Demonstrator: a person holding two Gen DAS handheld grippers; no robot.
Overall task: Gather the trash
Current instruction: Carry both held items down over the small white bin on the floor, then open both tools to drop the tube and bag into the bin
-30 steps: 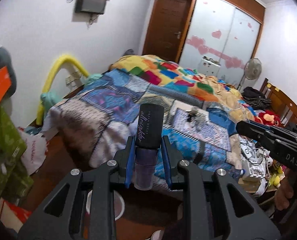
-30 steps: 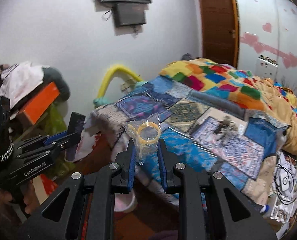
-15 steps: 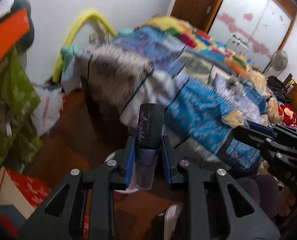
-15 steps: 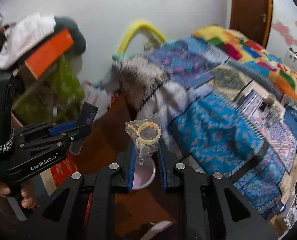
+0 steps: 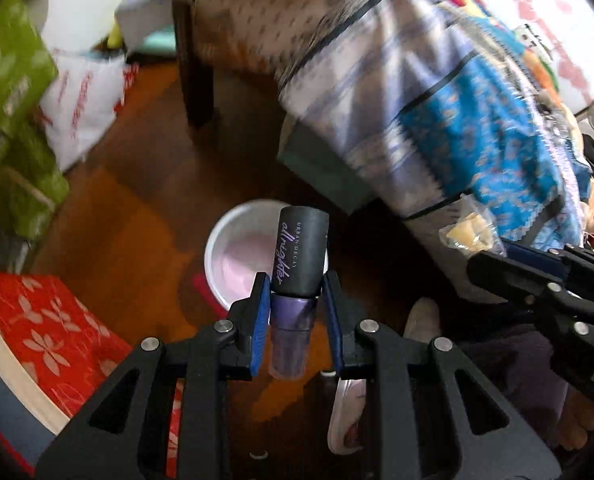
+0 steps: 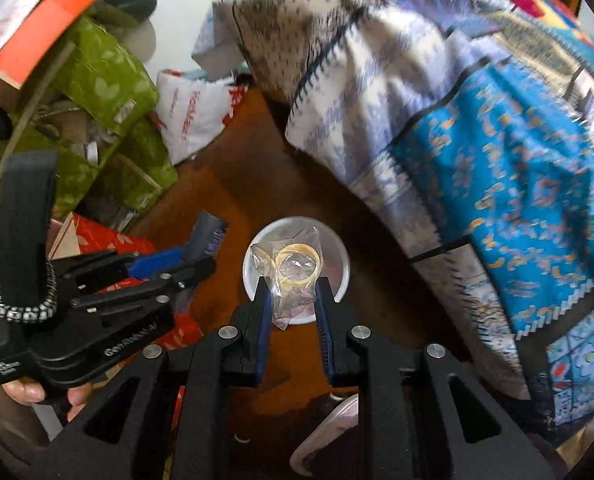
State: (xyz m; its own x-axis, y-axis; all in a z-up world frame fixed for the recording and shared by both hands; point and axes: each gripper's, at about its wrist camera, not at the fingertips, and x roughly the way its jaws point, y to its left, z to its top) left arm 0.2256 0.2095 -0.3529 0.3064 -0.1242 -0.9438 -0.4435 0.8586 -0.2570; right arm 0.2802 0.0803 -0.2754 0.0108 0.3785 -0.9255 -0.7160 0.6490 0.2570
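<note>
We hold both loads above the white bin (image 6: pixel 339 276) on the floor. Left hand-held gripper (image 5: pixel 297 312) clamps a spray bottle (image 5: pixel 297 264); right hand-held gripper (image 6: pixel 293 300) pinches a plastic bag (image 6: pixel 293 268). Off-centre release risks the bottle striking the rim; the light bag may cling or drift.

Both tongs (image 5: pixel 297 312) lower, over bin (image 5: pixel 233 248)

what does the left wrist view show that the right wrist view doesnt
Only the left wrist view shows the left gripper head-on, jaws shut on a dark spray bottle with lettering on its cap, and a slipper under the right gripper.

Only the right wrist view shows the right gripper head-on, jaws shut on a clear plastic bag with a yellow ring inside, plus an orange box on the clutter and the fingers holding the left gripper.

Both show the small white bin on the wooden floor, the patterned bedspread and green bags.
</note>
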